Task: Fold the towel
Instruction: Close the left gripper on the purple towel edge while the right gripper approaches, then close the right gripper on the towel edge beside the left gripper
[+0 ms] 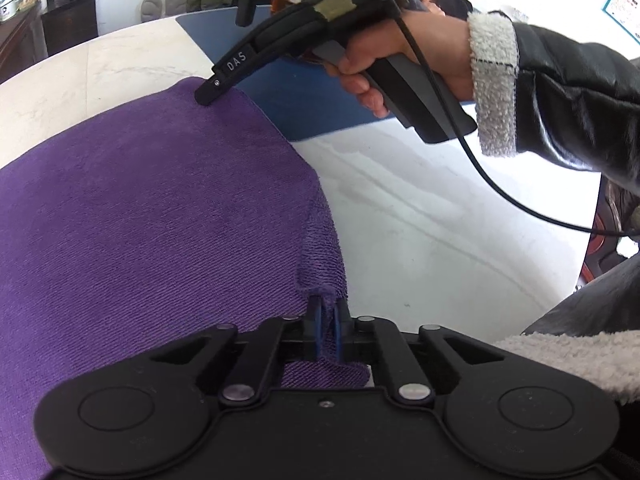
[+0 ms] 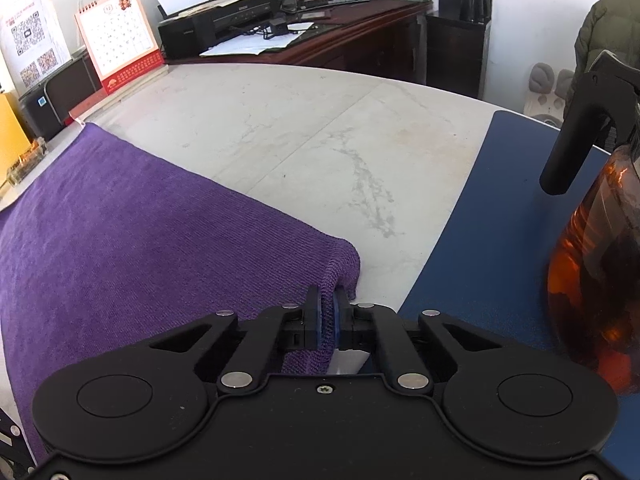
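Observation:
A purple towel lies spread flat on the white marble table. My left gripper is shut on the towel's near right corner, the cloth pinched between its blue pads. My right gripper shows in the left wrist view at the towel's far right corner, tip down on the cloth. In the right wrist view the right gripper is shut on that corner of the towel, which bunches up slightly at the jaws.
A blue mat lies right of the towel, with a glass pot of amber liquid on it. A desk calendar and boxes line the table's far left edge. A desk with a printer stands behind.

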A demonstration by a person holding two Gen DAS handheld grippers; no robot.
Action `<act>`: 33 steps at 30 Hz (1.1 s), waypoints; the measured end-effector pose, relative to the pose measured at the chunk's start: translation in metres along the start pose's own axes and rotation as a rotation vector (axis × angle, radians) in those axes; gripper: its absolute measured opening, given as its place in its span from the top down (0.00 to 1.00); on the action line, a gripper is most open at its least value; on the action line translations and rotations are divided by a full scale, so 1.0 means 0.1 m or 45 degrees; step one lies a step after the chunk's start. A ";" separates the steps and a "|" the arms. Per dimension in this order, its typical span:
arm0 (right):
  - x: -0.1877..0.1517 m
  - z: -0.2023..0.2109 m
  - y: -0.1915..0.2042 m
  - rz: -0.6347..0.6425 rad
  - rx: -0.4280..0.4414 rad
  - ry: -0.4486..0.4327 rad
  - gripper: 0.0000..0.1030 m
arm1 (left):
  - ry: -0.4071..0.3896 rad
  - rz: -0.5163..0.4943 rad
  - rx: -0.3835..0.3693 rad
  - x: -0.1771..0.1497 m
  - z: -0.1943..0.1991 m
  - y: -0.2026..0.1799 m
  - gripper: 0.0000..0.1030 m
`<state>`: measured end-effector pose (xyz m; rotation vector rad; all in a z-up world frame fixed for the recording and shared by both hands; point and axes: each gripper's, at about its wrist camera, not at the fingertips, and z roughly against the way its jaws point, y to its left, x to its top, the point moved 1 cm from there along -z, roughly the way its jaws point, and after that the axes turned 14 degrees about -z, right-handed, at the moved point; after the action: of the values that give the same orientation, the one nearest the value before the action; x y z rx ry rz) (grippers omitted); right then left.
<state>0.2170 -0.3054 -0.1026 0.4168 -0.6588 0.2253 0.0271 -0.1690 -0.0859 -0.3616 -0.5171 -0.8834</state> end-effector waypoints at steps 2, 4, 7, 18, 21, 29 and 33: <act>0.01 0.03 0.01 -0.013 0.009 -0.014 0.95 | -0.012 0.006 0.006 -0.01 0.02 0.00 0.95; 0.01 0.06 0.01 -0.021 0.012 -0.024 0.95 | -0.027 0.013 0.009 -0.02 0.03 -0.02 0.95; 0.02 0.08 0.01 -0.039 0.017 -0.033 0.95 | -0.045 0.029 0.008 -0.04 0.03 -0.04 0.95; -0.04 0.06 0.01 -0.072 0.011 -0.026 0.95 | -0.007 0.066 0.007 -0.03 0.05 0.06 0.93; -0.04 0.06 0.01 -0.074 0.010 -0.027 0.95 | 0.012 0.051 0.009 -0.02 0.04 0.02 0.93; -0.06 0.05 0.02 -0.081 0.012 -0.029 0.95 | 0.010 0.051 0.006 -0.04 0.06 0.01 0.93; -0.06 0.08 0.01 -0.096 0.016 -0.040 0.95 | -0.017 0.078 0.030 -0.06 0.13 0.05 0.94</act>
<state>0.2079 -0.3080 -0.1006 0.4570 -0.6714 0.1513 0.0247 -0.1553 -0.0787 -0.3605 -0.5259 -0.8155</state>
